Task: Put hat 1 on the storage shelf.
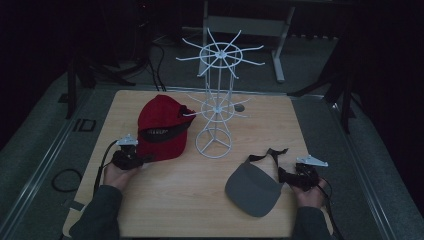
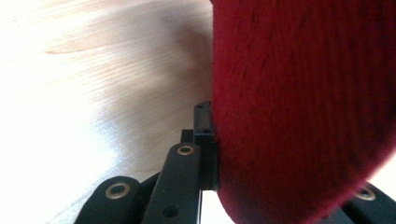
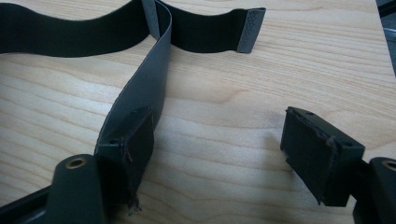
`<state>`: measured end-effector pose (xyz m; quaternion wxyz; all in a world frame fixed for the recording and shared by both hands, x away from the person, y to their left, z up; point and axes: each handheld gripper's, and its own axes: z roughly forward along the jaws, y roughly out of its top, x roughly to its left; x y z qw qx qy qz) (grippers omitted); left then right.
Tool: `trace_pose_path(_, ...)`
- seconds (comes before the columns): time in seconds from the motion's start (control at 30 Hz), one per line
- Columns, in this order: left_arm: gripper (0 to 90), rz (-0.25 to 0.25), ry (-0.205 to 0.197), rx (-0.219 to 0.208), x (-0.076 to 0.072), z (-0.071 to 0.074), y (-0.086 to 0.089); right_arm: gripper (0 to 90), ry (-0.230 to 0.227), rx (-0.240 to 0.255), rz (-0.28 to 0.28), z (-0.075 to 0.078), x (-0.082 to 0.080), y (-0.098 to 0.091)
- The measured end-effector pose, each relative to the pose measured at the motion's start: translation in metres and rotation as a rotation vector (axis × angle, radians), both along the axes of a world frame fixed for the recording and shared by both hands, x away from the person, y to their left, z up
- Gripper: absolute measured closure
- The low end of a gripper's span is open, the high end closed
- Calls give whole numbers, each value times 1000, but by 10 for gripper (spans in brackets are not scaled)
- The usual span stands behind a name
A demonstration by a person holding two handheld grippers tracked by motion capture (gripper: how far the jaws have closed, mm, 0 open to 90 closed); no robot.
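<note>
Clamped the left claw [image 1: 145, 159] tight on the red cap's [image 1: 162, 127] brim, at the table's [image 1: 165, 210] left beside the white wire rack [image 1: 216, 95]. Spread the right claw [image 3: 217, 154] wide beside the grey visor's [image 1: 252, 187] strap, gripping nothing. Best lifted slowly, brim kept pinched deep.

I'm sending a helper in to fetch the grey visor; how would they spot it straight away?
On the wooden table, look to the near right of the white wire rack. The grey visor lies flat there, beside the right gripper. Unlike the red cap across the table, it has no crown, only a brim and loose dark straps.
</note>
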<state>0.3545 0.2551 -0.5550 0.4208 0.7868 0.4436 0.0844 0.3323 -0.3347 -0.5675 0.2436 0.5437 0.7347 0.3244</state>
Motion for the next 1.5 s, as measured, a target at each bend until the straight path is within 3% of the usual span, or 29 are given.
trace_pose_path(0.3,859,50,-27,-14,7,1,7,256,0,0,0,0,0,0)
trace_pose_path(0.73,859,94,-82,-14,14,19,10,256,0,0,0,0,0,0)
trace_pose_path(1.5,858,113,-176,-41,20,51,12,256,0,0,0,0,0,0)
